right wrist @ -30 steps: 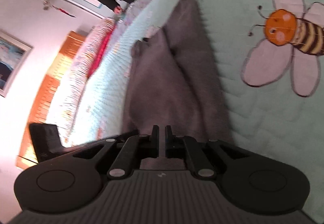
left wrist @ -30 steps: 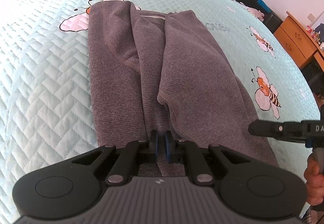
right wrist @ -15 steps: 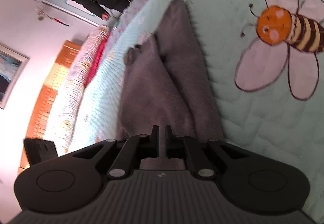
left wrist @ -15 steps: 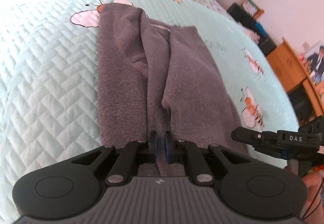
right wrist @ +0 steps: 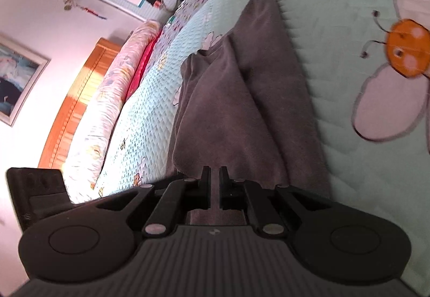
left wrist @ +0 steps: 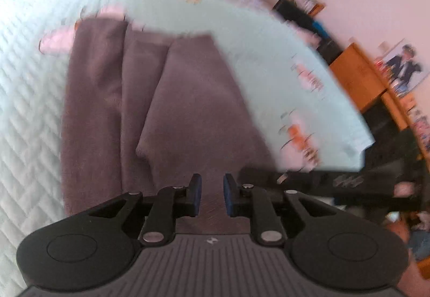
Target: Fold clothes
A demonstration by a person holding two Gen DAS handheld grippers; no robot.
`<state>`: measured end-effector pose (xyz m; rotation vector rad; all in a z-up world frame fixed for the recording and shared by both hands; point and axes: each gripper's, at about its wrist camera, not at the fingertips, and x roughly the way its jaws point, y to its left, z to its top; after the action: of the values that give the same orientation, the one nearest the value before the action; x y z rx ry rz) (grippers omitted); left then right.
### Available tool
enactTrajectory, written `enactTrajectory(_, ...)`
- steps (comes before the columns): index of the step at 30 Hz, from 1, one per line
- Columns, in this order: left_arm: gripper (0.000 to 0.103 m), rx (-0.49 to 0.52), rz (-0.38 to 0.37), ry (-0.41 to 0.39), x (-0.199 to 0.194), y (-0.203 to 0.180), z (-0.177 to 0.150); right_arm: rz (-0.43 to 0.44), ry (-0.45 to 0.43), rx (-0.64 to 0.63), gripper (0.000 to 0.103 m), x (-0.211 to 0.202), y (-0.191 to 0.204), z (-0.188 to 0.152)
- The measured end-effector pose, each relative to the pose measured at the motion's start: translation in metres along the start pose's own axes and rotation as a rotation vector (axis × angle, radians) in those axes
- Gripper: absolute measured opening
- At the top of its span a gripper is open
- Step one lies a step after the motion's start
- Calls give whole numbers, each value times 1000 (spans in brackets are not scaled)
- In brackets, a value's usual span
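Grey knit garment (left wrist: pixel 172 109) lies folded lengthwise on our pale green quilted bedspread (left wrist: pixel 29 109), beside its bee print (right wrist: pixel 397 76). Our left gripper (left wrist: pixel 210 191) hovers over the near hem, fingers parted, gripping nothing. Our right gripper (right wrist: pixel 214 184) shows only a narrow slit between its fingers, seemingly pinching the hem, though blur leaves us unsure.

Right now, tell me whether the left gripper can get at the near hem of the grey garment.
Probably yes. The left gripper hangs just over the near end of the grey garment with a gap between its pads and nothing between them and the cloth. The right gripper sits off to the side, clear of that path.
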<state>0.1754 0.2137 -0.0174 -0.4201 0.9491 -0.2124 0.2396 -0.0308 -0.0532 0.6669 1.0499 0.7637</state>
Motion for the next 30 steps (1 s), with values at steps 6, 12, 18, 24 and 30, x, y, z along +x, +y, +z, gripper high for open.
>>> enactTrajectory(6, 4, -79, -21, 16, 7, 23, -5, -12, 50, -28, 0, 17, -11, 3)
enactTrajectory(12, 30, -12, 61, -26, -19, 10, -1, -30, 18, -63, 7, -1, 12, -1)
enactTrajectory(18, 18, 23, 129, -8, -16, 23, -8, -86, 5, -32, 0, -2, -12, -6)
enactTrajectory(24, 27, -12, 127, -45, -36, 22, -7, -109, -26, -41, 7, -16, 5, -8)
enactTrajectory(30, 28, -33, 139, -32, -28, 34, -23, -122, -33, -8, 0, -20, -20, -16)
